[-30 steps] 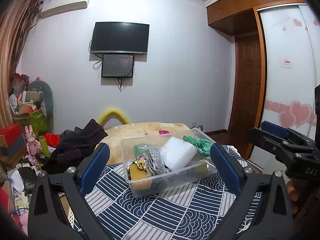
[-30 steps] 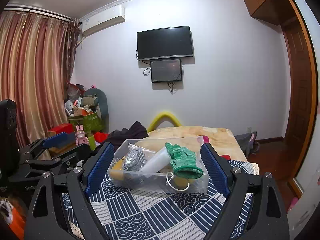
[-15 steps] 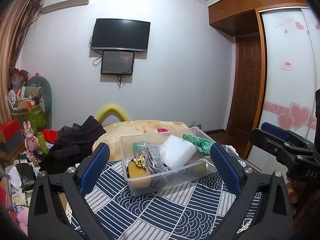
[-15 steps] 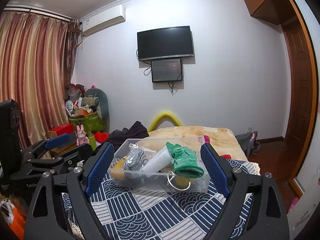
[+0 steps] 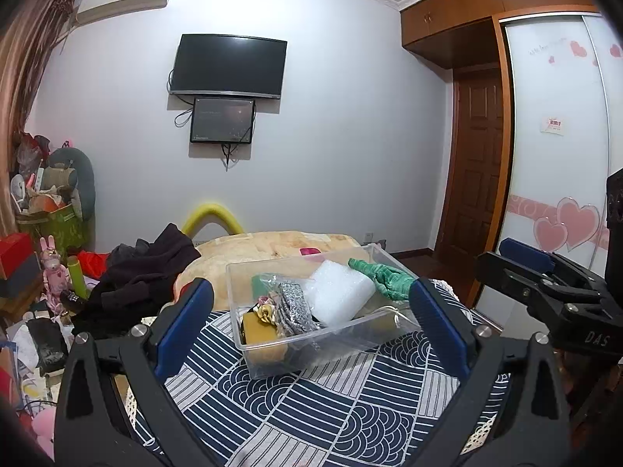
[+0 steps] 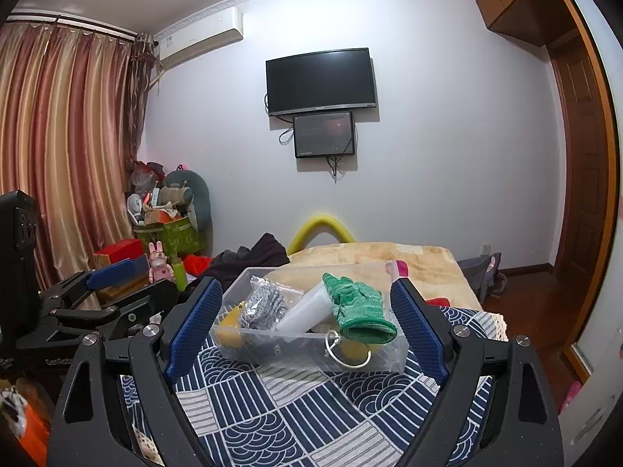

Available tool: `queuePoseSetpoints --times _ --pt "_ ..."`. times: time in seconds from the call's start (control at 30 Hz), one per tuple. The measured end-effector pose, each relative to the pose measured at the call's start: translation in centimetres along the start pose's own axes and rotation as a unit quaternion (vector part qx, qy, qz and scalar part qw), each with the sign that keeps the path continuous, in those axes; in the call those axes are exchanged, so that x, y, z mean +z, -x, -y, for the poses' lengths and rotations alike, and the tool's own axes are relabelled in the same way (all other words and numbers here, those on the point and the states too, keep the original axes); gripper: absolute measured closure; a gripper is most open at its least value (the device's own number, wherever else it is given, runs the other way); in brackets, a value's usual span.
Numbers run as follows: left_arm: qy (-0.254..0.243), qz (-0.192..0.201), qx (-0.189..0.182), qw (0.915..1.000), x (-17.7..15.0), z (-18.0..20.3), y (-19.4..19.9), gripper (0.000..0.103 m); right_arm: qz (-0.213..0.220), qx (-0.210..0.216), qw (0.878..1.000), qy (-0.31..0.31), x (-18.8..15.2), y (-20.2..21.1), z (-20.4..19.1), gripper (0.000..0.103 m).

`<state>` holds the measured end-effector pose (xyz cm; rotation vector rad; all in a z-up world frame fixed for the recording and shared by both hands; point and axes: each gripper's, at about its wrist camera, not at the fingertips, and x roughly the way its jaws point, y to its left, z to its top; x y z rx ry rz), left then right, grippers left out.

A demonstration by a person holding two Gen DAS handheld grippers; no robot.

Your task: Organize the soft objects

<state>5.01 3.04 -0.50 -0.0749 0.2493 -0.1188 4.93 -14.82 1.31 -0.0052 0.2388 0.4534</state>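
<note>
Clear plastic bin (image 5: 296, 354) sits on the table (image 5: 350, 408), on its blue patterned cloth; all places below given relative to the bin

Left gripper (image 5: 311, 327): jaws wide apart, empty, held short of the bin on its near side. Right gripper (image 6: 307, 327): likewise spread and empty, near side of the bin, nothing touched

In the bin: green glove (image 6: 356, 305), cuff draped over the near wall in the right view; white foam block (image 5: 337, 292) leaning mid-bin; silvery mesh piece in a clear bag (image 5: 294, 307) beside it; yellow sponge (image 5: 259, 330) at the bottom corner; a white ring (image 6: 346, 352) against the wall

Judged risks:
- Glove hangs half out; a shallow pinch on the cuff alone may stretch it and slip
- Bin looks light; pulling a snagged item could drag or tip it unless the other gripper steadies the wall
- Bag film is slick, likely to slide from the pads
- Foam block may be crushed by a full squeeze
- Ring could catch on the glove and come out with it
</note>
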Motion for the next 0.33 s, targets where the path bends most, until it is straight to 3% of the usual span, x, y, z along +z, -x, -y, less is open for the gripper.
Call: queuePoseSetpoints --times 0.33 --pt "-0.002 0.003 0.002 1.0000 -0.01 0.17 0.19 0.001 -0.007 -0.001 1.000 -0.002 -0.33 -0.36 0.11 0.016"
